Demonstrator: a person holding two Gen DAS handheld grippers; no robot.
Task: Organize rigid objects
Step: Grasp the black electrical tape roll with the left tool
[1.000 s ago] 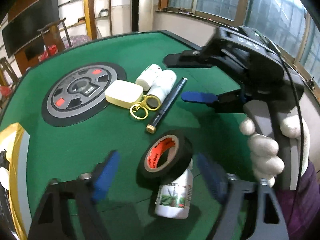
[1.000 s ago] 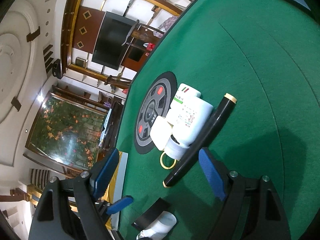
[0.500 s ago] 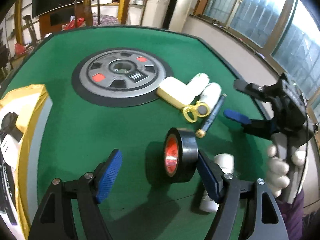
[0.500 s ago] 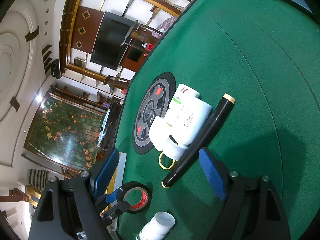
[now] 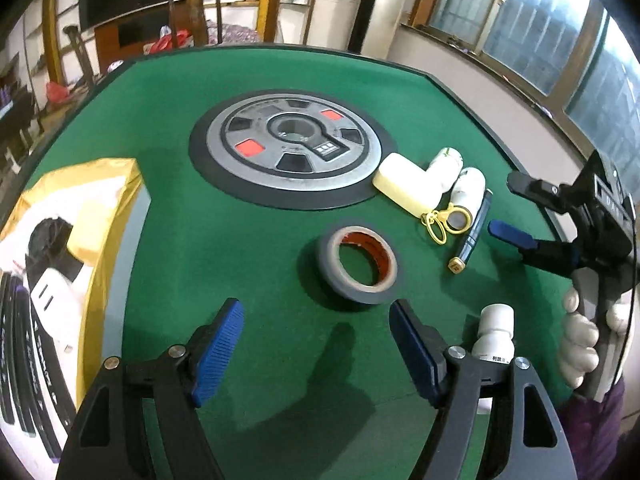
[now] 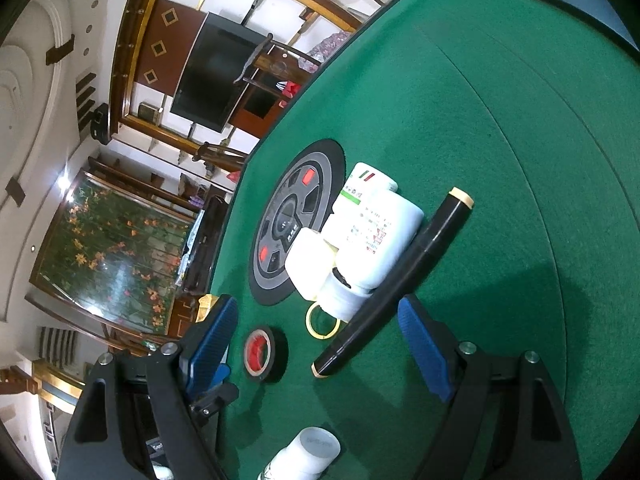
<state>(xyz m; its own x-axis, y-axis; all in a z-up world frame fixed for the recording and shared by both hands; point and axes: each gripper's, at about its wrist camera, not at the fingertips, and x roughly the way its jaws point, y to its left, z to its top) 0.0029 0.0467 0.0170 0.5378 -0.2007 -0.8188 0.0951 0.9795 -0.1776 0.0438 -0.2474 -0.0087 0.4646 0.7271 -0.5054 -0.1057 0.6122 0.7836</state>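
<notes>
The tape roll (image 5: 357, 266) lies flat just ahead of the left gripper (image 5: 316, 344), whose jaws stand wide apart and empty. The right gripper (image 6: 320, 344), jaws also apart, has the black pen (image 6: 394, 280) running lengthwise out from between them.

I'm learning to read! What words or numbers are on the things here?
No text here is clear enough to quote.
Small upright bottle: dark label characters, too small.
Lying bottles: red and green print, blurred.
Round panel: tiny white marks, unreadable.
Tape roll: inner print blurred.
Yellow box: print cropped, unreadable.
</notes>
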